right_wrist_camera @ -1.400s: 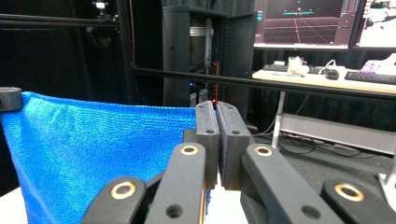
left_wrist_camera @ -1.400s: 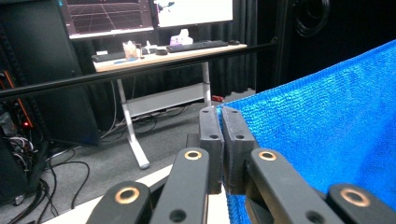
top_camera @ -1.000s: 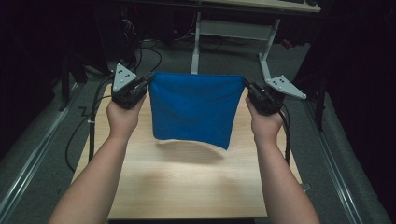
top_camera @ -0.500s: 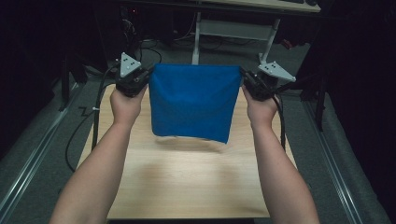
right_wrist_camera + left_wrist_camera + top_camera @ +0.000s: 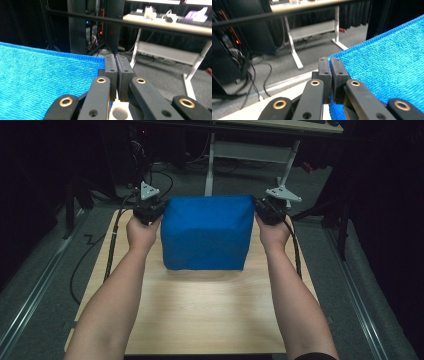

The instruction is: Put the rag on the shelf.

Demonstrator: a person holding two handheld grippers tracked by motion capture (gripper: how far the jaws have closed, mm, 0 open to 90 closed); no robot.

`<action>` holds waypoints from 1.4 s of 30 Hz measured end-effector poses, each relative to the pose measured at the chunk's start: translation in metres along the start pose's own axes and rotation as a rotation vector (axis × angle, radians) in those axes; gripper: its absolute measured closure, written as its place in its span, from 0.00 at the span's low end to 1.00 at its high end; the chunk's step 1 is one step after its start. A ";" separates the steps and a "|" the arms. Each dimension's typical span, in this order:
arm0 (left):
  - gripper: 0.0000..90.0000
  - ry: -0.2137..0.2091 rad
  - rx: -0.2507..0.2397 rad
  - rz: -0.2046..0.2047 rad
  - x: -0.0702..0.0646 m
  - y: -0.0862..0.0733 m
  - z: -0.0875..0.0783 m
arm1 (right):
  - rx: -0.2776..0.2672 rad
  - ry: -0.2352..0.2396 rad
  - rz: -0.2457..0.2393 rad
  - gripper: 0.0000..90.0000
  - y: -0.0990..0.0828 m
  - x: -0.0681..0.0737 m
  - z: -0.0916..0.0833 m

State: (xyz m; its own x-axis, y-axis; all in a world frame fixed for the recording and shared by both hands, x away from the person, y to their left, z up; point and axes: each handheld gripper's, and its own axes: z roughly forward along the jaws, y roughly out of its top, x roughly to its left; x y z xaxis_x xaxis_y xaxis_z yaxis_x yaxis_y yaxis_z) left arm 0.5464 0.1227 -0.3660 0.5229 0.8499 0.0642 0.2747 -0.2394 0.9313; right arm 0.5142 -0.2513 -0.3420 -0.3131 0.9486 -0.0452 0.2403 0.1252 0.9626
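Note:
A blue cloth (image 5: 206, 232) hangs stretched between my two grippers over the far half of the wooden table (image 5: 200, 315). My left gripper (image 5: 156, 211) is shut on its upper left corner, my right gripper (image 5: 262, 210) on its upper right corner. The cloth's lower edge reaches the tabletop. In the left gripper view the jaws (image 5: 331, 65) pinch the cloth's corner, with the blue cloth (image 5: 387, 65) spreading away to the right. In the right gripper view the jaws (image 5: 116, 63) clamp the other corner, and the blue cloth (image 5: 45, 75) spreads to the left.
The person's forearms (image 5: 125, 285) reach in from the bottom. Cables (image 5: 112, 250) trail off both grippers along the table's sides. Behind the table stand a desk frame (image 5: 250, 150) with white legs and dark equipment on the grey floor.
Both grippers have carried the cloth farther away and lower. Its bottom edge, which hung free above the table, now rests on the tabletop, and the cloth looks wider.

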 end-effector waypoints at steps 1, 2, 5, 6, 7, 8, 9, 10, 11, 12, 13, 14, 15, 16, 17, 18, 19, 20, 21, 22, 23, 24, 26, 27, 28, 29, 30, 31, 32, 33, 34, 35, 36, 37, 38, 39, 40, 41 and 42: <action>0.98 -0.006 0.021 -0.005 -0.001 -0.006 0.004 | 0.009 0.002 -0.002 0.99 -0.004 0.000 0.002; 0.98 -0.014 0.046 0.000 -0.002 -0.011 0.006 | 0.030 0.003 0.001 0.99 -0.010 -0.001 0.005; 0.98 -0.028 0.086 0.002 -0.005 -0.028 0.012 | 0.070 0.006 0.007 0.99 -0.025 -0.002 0.011; 0.98 -0.033 0.094 0.000 -0.006 -0.032 0.013 | 0.087 0.014 0.014 0.99 -0.032 -0.003 0.013; 0.98 -0.041 0.102 -0.002 -0.006 -0.037 0.014 | 0.096 0.017 0.019 0.99 -0.037 -0.004 0.014; 0.98 -0.047 0.108 -0.008 -0.006 -0.039 0.015 | 0.103 0.021 0.026 0.99 -0.042 -0.004 0.014; 0.98 -0.055 0.125 -0.014 -0.006 -0.043 0.016 | 0.109 0.024 0.032 0.99 -0.045 -0.004 0.015; 0.98 -0.060 0.122 -0.014 -0.007 -0.046 0.016 | 0.118 0.030 0.040 0.99 -0.051 -0.004 0.015; 0.98 -0.063 0.121 -0.018 -0.007 -0.050 0.016 | 0.118 0.035 0.047 0.99 -0.054 -0.004 0.016; 0.98 -0.069 0.130 -0.026 -0.007 -0.053 0.017 | 0.127 0.038 0.054 0.99 -0.059 -0.004 0.016; 0.98 -0.079 0.139 -0.033 -0.007 -0.058 0.017 | 0.132 0.046 0.064 0.99 -0.063 -0.003 0.017; 0.98 -0.086 0.143 -0.038 -0.007 -0.062 0.018 | 0.143 0.048 0.071 0.99 -0.069 -0.003 0.017; 0.98 -0.092 0.145 -0.044 -0.008 -0.066 0.018 | 0.147 0.053 0.075 0.99 -0.073 -0.002 0.018; 0.98 -0.098 0.146 -0.049 -0.008 -0.069 0.019 | 0.156 0.055 0.078 0.99 -0.078 -0.002 0.018; 0.98 -0.106 0.150 -0.054 -0.009 -0.073 0.019 | 0.160 0.058 0.080 0.99 -0.081 -0.001 0.018; 0.98 -0.113 0.151 -0.055 -0.010 -0.076 0.020 | 0.170 0.063 0.087 0.99 -0.086 0.000 0.018; 0.98 -0.121 0.157 -0.059 -0.012 -0.081 0.021 | 0.178 0.070 0.090 0.99 -0.091 0.000 0.019; 0.98 -0.123 0.159 -0.061 -0.013 -0.083 0.021 | 0.186 0.074 0.092 0.99 -0.096 0.001 0.019; 0.98 -0.128 0.168 -0.058 -0.015 -0.087 0.023 | 0.191 0.076 0.095 0.99 -0.099 0.002 0.019; 0.98 -0.132 0.170 -0.056 -0.015 -0.089 0.023 | 0.200 0.083 0.099 0.99 -0.105 0.003 0.019; 0.98 -0.134 0.172 -0.058 -0.016 -0.090 0.024 | 0.204 0.088 0.099 0.99 -0.107 0.004 0.020; 0.98 -0.139 0.171 -0.064 -0.017 -0.092 0.024 | 0.213 0.093 0.101 0.99 -0.110 0.005 0.020; 0.98 -0.147 0.170 -0.070 -0.017 -0.094 0.024 | 0.218 0.103 0.101 0.99 -0.114 0.008 0.020; 0.98 -0.151 0.170 -0.073 -0.017 -0.096 0.024 | 0.220 0.107 0.099 0.99 -0.115 0.009 0.020; 0.98 -0.153 0.170 -0.076 -0.017 -0.097 0.024 | 0.215 0.111 0.097 0.99 -0.117 0.011 0.020; 0.98 -0.156 0.172 -0.081 -0.017 -0.098 0.025 | 0.217 0.111 0.101 0.99 -0.118 0.012 0.019; 0.98 -0.160 0.176 -0.083 -0.017 -0.099 0.025 | 0.219 0.115 0.101 0.99 -0.120 0.012 0.020; 0.98 -0.166 0.184 -0.087 -0.017 -0.100 0.025 | 0.224 0.115 0.107 0.99 -0.122 0.013 0.020; 0.98 -0.169 0.191 -0.084 -0.018 -0.101 0.026 | 0.225 0.118 0.104 0.99 -0.123 0.012 0.020; 0.98 -0.170 0.198 -0.079 -0.019 -0.103 0.027 | 0.231 0.116 0.111 0.99 -0.125 0.013 0.020; 0.98 -0.173 0.205 -0.077 -0.020 -0.104 0.027 | 0.238 0.118 0.112 0.99 -0.126 0.013 0.021; 0.98 -0.177 0.210 -0.076 -0.021 -0.105 0.028 | 0.241 0.119 0.112 0.99 -0.127 0.013 0.021; 0.98 -0.180 0.212 -0.077 -0.022 -0.106 0.029 | 0.247 0.119 0.115 0.99 -0.128 0.013 0.022; 0.98 -0.178 0.208 -0.077 -0.023 -0.108 0.029 | 0.248 0.120 0.111 0.99 -0.129 0.013 0.022; 0.98 -0.179 0.205 -0.084 -0.023 -0.109 0.029 | 0.252 0.122 0.111 0.99 -0.130 0.014 0.022; 0.98 -0.181 0.207 -0.092 -0.022 -0.111 0.029 | 0.254 0.123 0.107 0.99 -0.131 0.015 0.022; 0.98 -0.181 0.209 -0.097 -0.022 -0.113 0.030 | 0.257 0.125 0.105 0.99 -0.131 0.016 0.023; 0.98 -0.182 0.213 -0.098 -0.022 -0.115 0.030 | 0.262 0.127 0.103 0.99 -0.132 0.016 0.023; 0.98 -0.183 0.217 -0.098 -0.022 -0.116 0.030 | 0.263 0.130 0.100 0.99 -0.133 0.017 0.023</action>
State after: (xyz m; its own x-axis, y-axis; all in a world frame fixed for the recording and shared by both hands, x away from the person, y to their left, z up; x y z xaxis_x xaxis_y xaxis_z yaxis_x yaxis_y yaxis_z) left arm 0.5272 0.1176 -0.4864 0.6166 0.7802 -0.1058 0.4866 -0.2720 0.8302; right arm 0.4982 -0.2453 -0.4765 -0.3866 0.9172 0.0966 0.5000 0.1205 0.8576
